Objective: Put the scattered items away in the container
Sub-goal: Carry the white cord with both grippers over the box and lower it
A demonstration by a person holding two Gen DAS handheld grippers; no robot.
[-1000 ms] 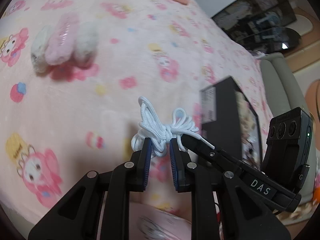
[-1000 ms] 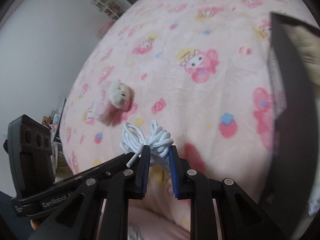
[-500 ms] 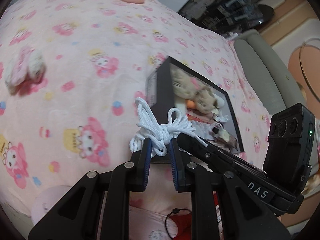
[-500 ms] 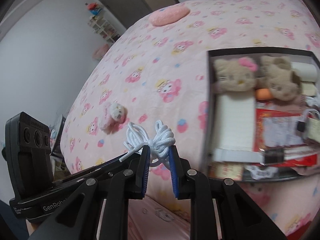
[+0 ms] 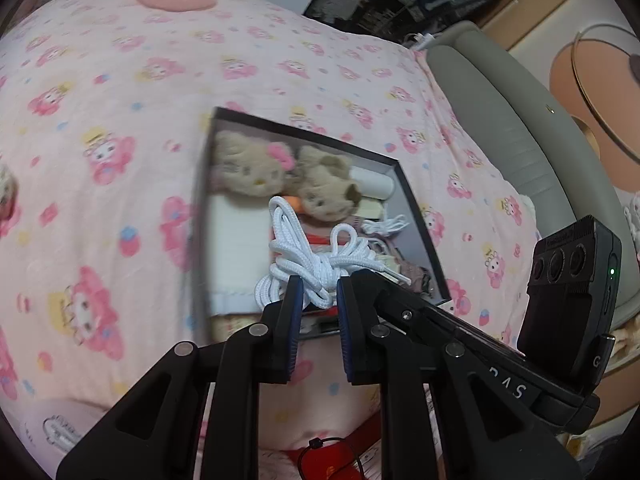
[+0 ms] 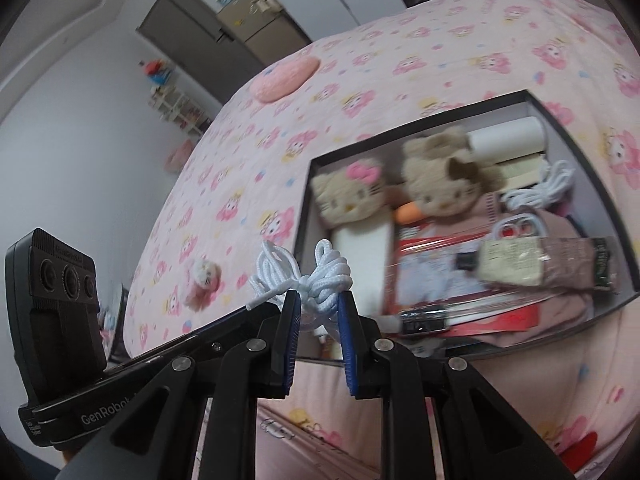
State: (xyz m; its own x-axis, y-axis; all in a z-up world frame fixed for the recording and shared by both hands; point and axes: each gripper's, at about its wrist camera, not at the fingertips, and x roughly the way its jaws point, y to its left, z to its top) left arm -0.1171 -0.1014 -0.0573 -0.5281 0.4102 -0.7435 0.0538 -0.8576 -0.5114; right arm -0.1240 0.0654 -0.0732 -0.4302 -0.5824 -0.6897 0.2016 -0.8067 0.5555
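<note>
— Held where? White cord bundle (image 5: 316, 264), knotted and looped, pinched at once between both sets of blue pads, up in the air over the near edge of the black box (image 5: 416, 208).

— Same bundle in the right wrist view? Yes, white cord bundle (image 6: 316, 280) clamped there too, loops sticking up above the pads.

— Jaws? Left gripper (image 5: 316, 304) clenched on the bundle; right gripper (image 6: 318, 312) clenched on it as well, coming in from the side of the other, tips nearly together.

— Inside the box? Two beige plush cat heads (image 6: 352, 194), one with a pink bow, side by side at the far end. Beside them a white roll (image 6: 508, 140). Another small white cord (image 6: 540, 190) coiled nearer the right wall. Red printed packets and a clear wrapped pouch (image 6: 548, 264) toward the near end, somewhat blurred.

— Around the box? Pink blanket with cartoon prints (image 5: 120, 92) covering the bed. Small pink-and-white plush (image 6: 202, 282) lying loose on it, well apart from the box, off to the left. Pink round cushion (image 6: 286, 76) far up the bed. Grey padded bed edge (image 5: 500, 120) along the right in the left wrist view.
</note>
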